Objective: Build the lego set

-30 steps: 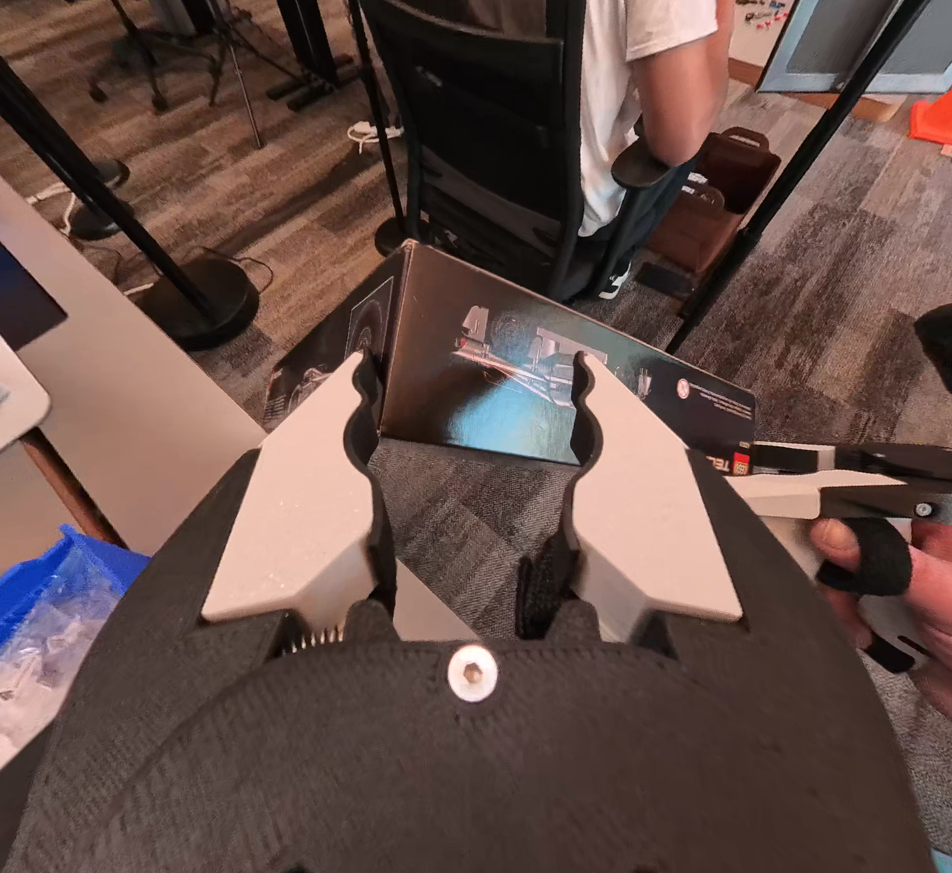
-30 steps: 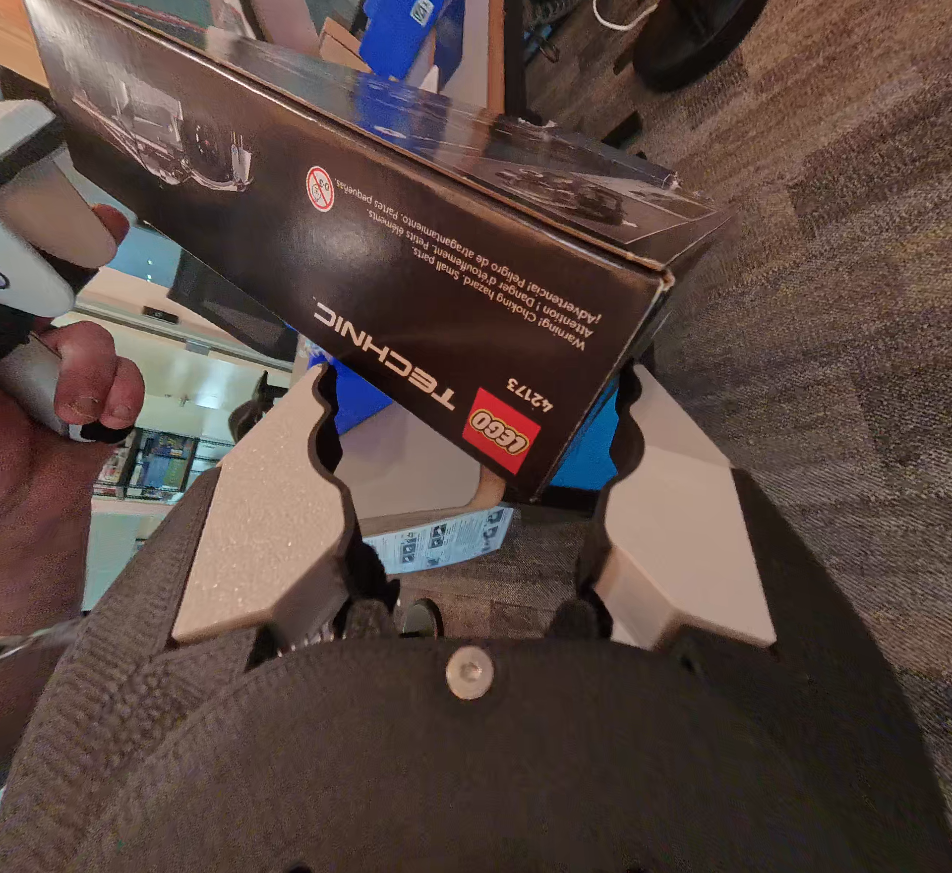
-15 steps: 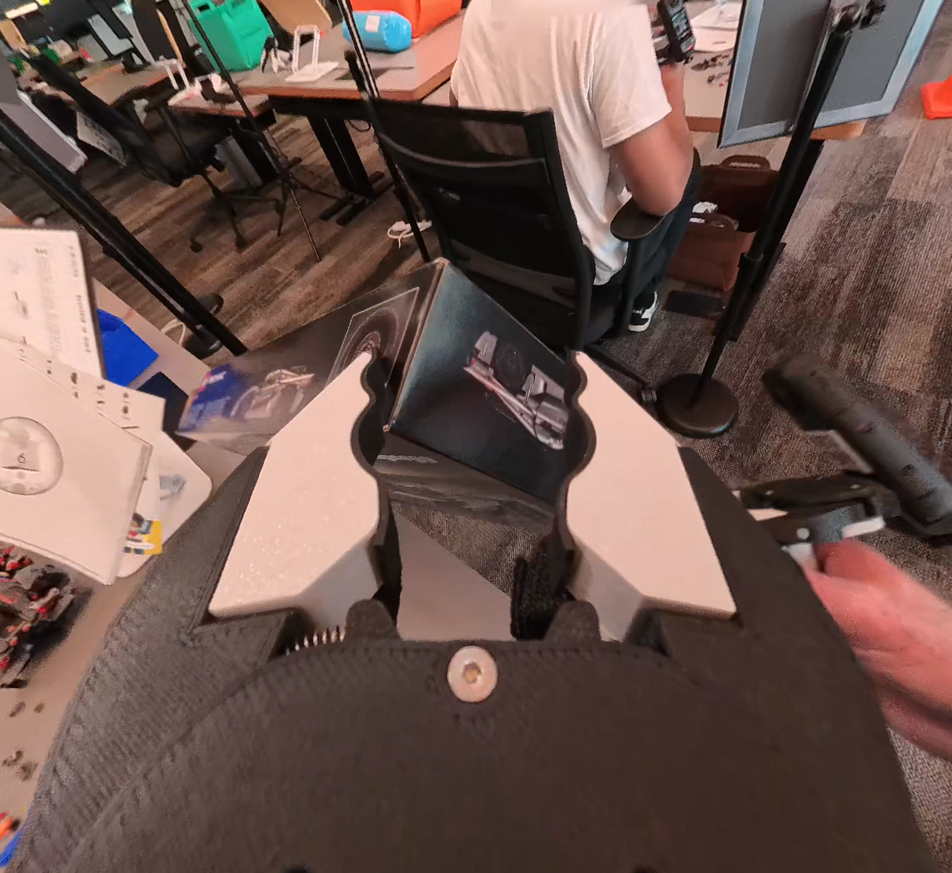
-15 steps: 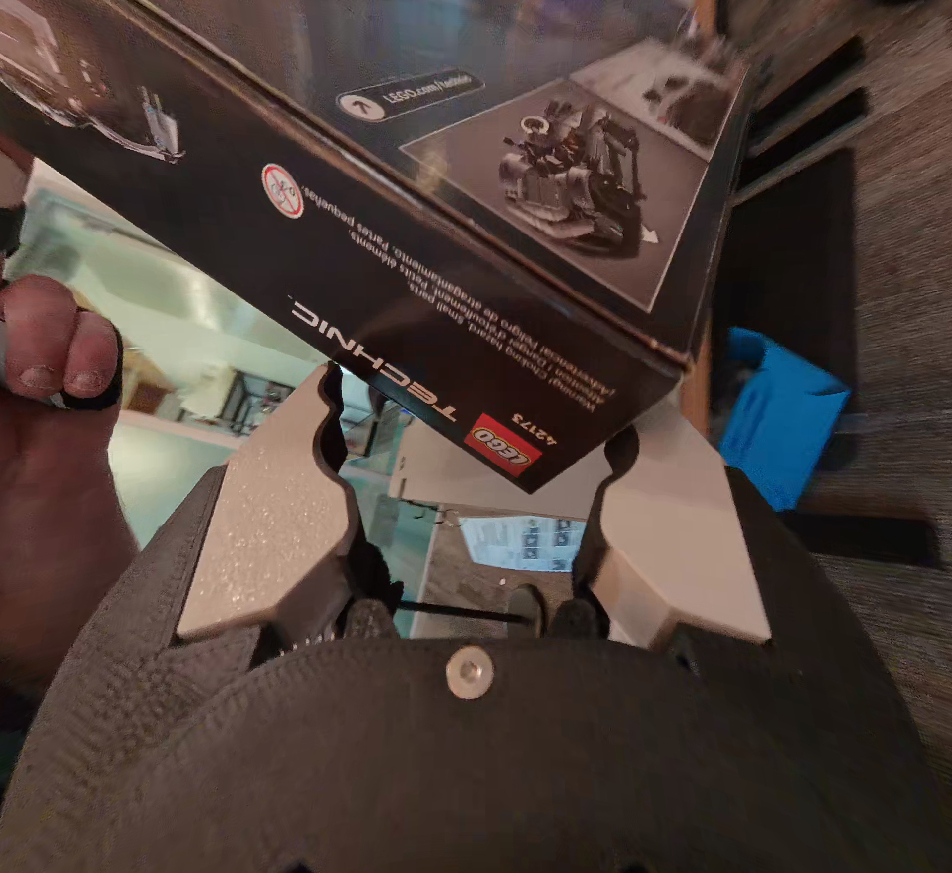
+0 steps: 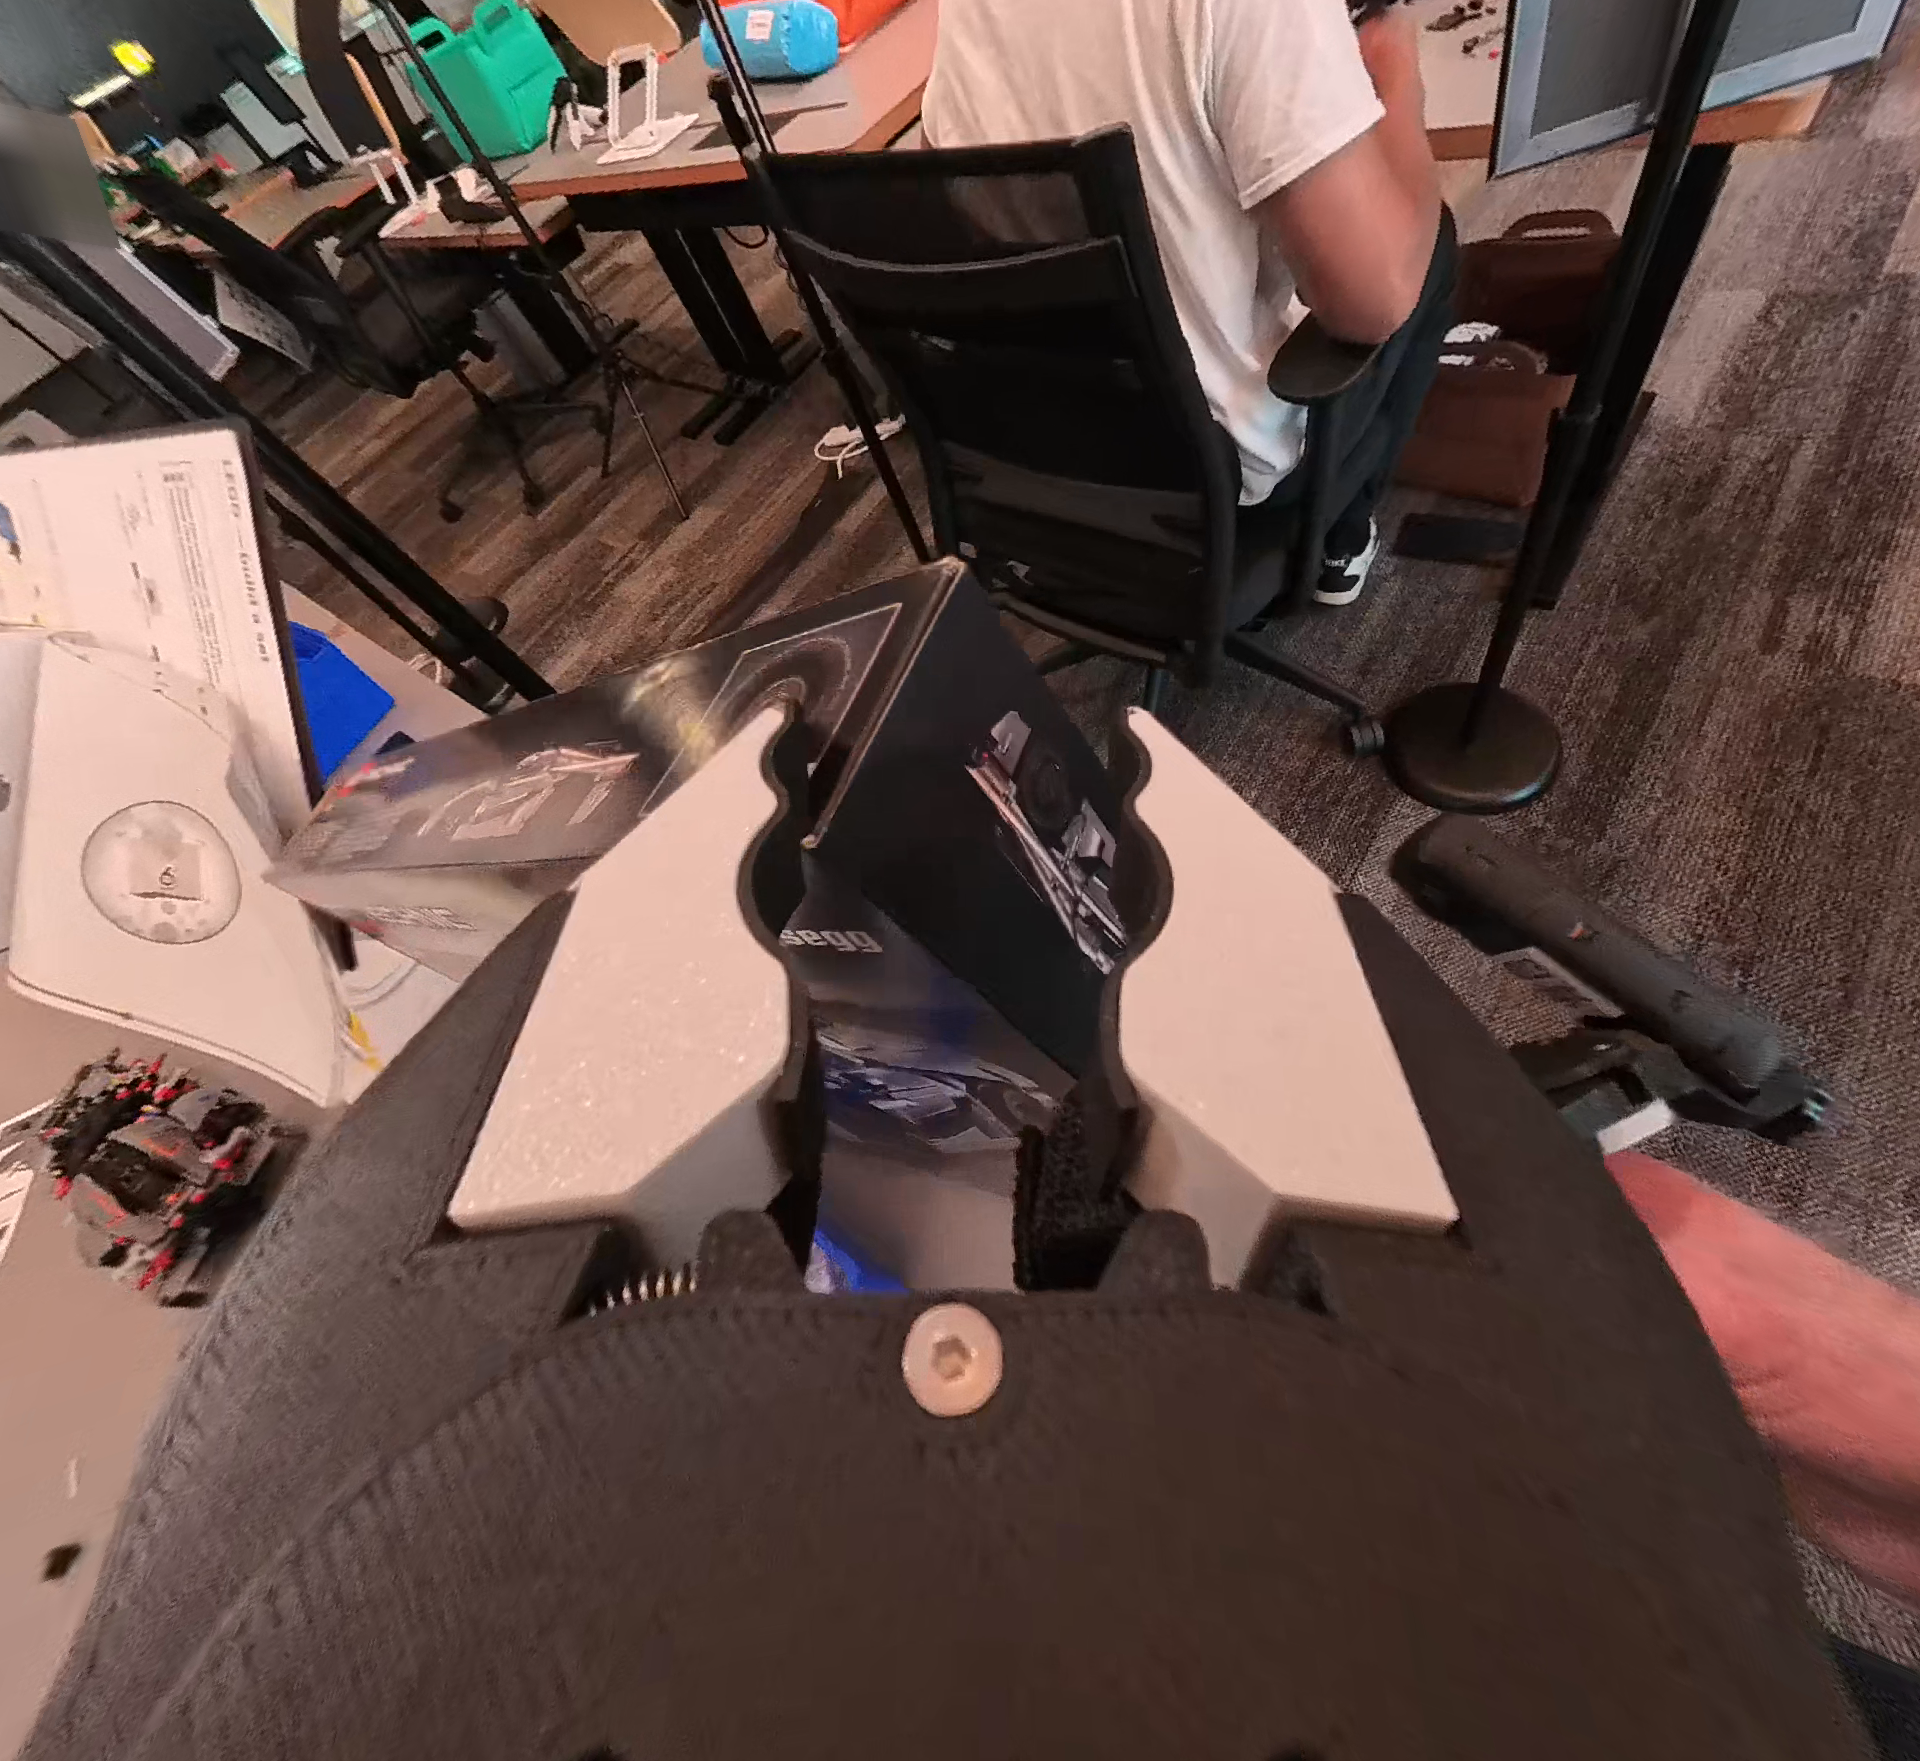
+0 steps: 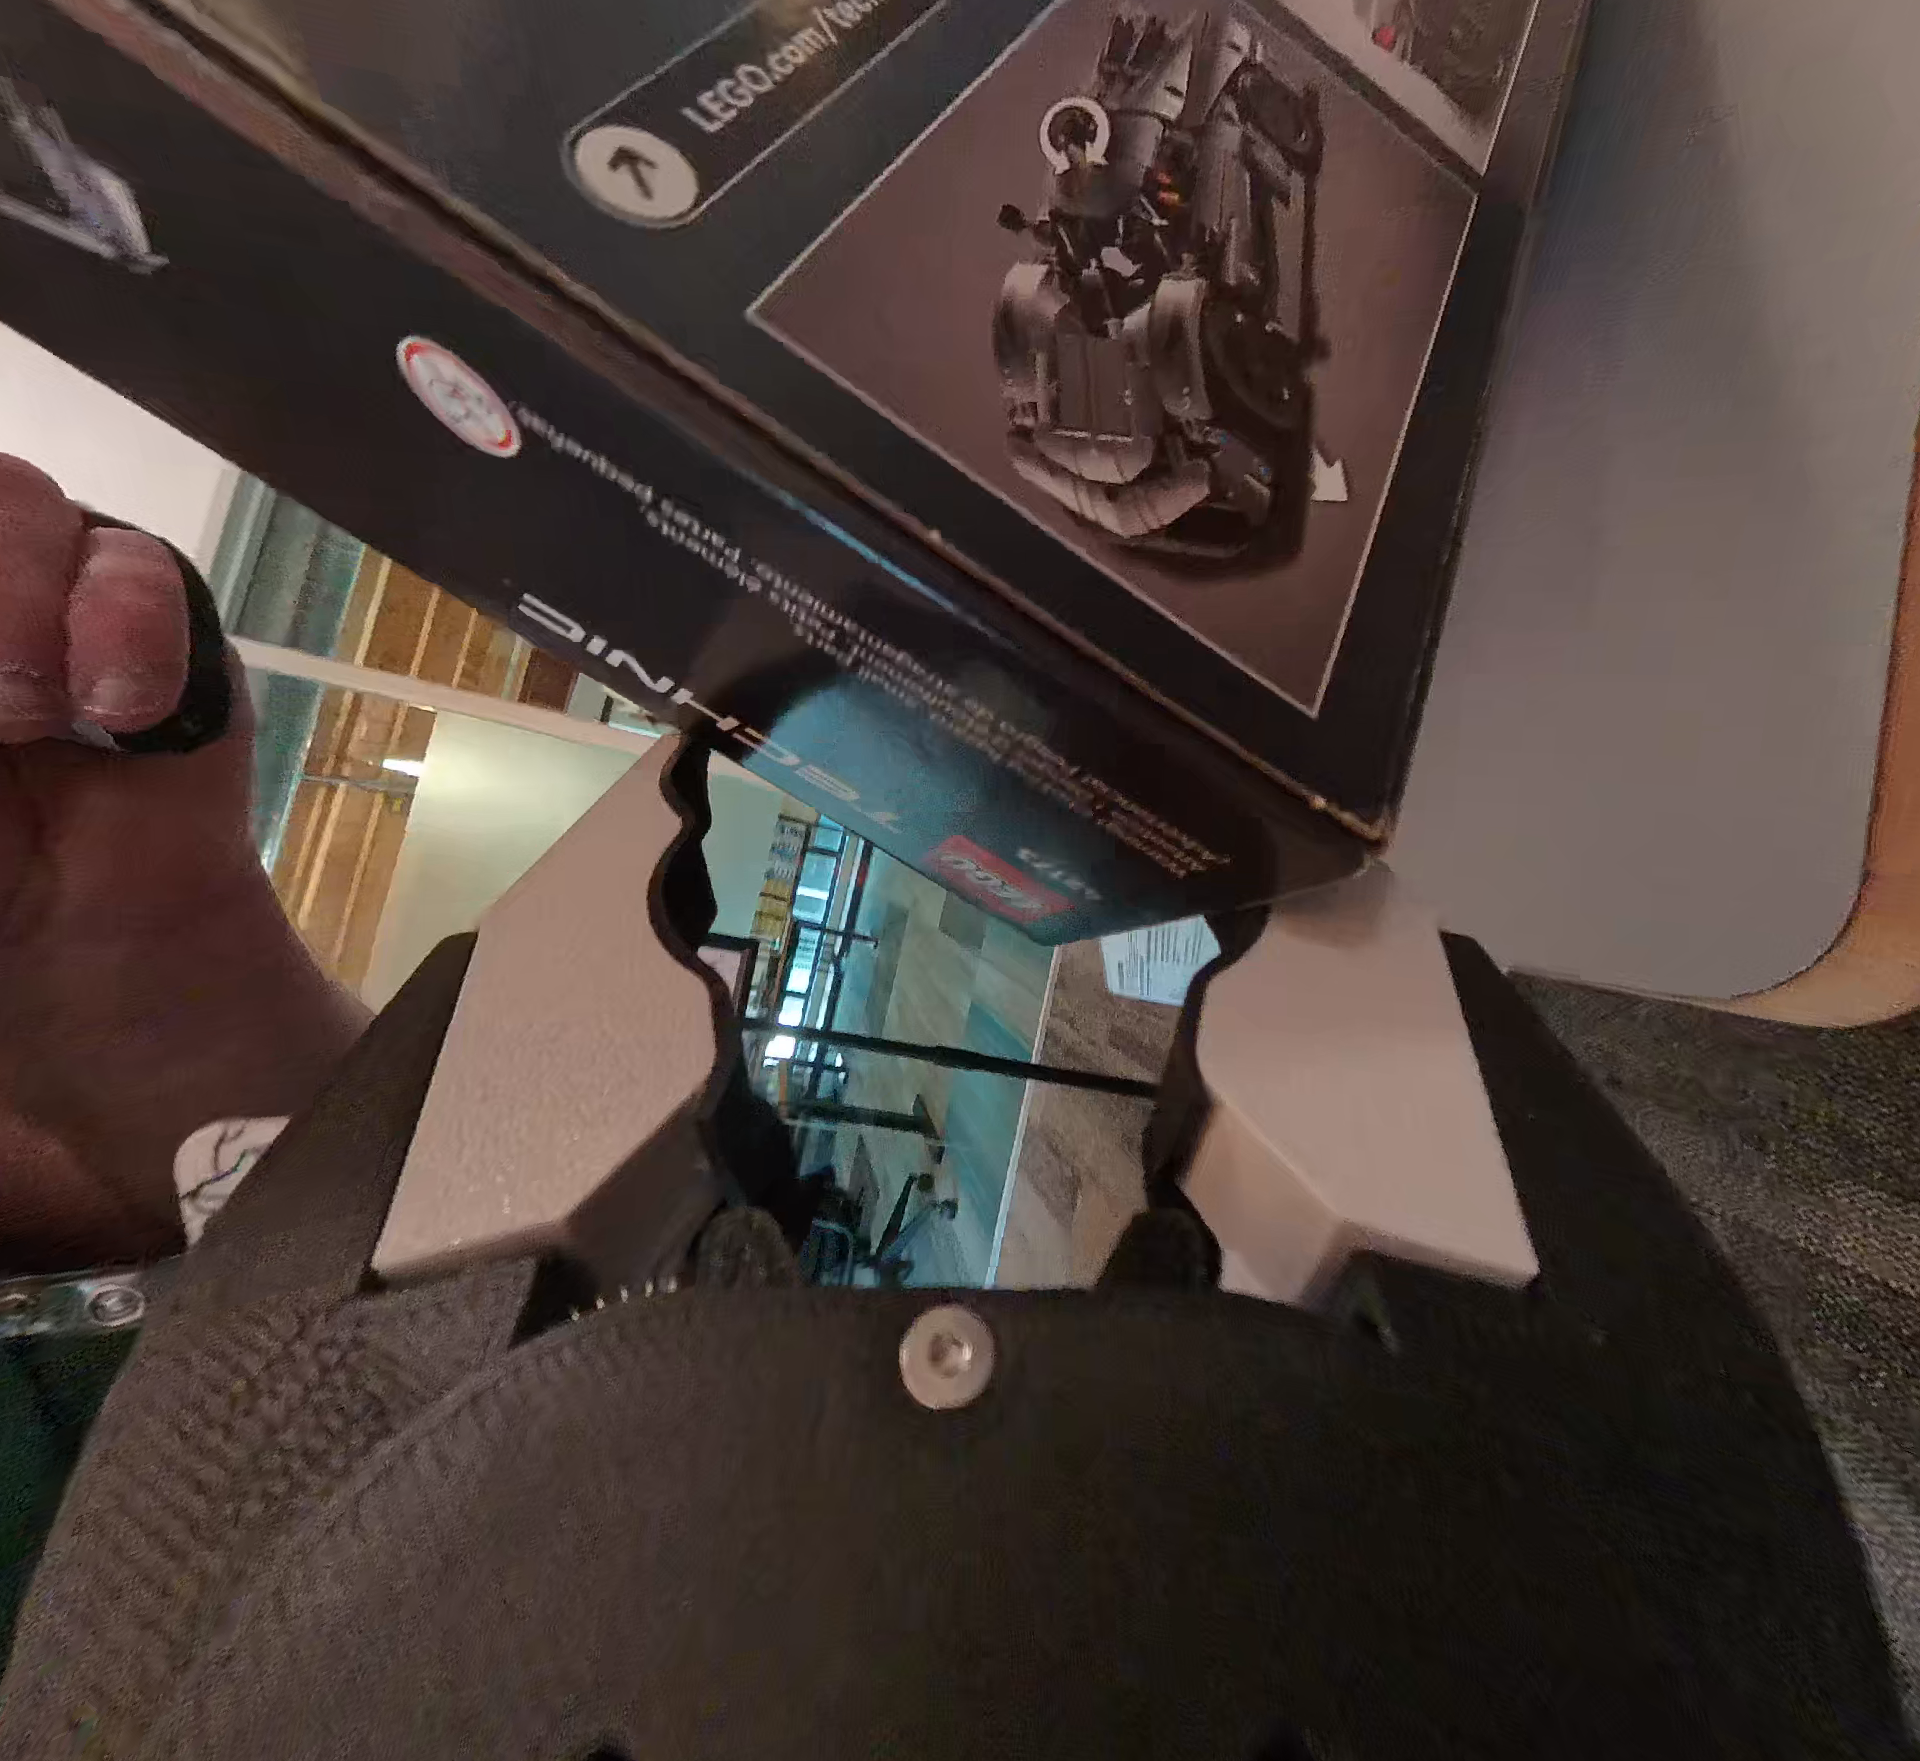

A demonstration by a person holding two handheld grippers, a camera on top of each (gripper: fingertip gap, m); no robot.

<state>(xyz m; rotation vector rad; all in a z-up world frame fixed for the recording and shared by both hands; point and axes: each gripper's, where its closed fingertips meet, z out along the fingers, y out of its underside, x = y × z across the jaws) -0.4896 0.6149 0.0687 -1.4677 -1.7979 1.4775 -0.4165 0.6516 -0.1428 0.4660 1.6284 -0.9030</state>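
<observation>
A black lego box point(image 5: 582, 786) sticks out to the left in the left wrist view. My left gripper point(image 5: 951, 745) is shut across its narrow end and holds it tilted above the table edge. In the right wrist view the box point(image 6: 935, 153) fills the upper frame, seen from below. My right gripper point(image 6: 966, 838) is open, with the box's lower corner resting at its right fingertip point(image 6: 1351, 911). A partly built dark lego model point(image 5: 145, 1161) with red bits sits on the grey table point(image 5: 62, 1399) at the left. The right gripper's handle point(image 5: 1621, 1005) shows at the right of the left wrist view.
White paper packs and a printed sheet point(image 5: 156, 880) lie on the table, with a blue bin point(image 5: 338, 703) behind them. A person in a white shirt point(image 5: 1164, 101) sits on a black chair point(image 5: 1039, 381) ahead. A black stand base point(image 5: 1475, 755) is on the carpet. A hand point(image 6: 114, 631) shows at left.
The box has swung with the left gripper from over the carpet up toward the table and has turned. The right view now looks up at its underside. The left fingers stand slightly closer together.
</observation>
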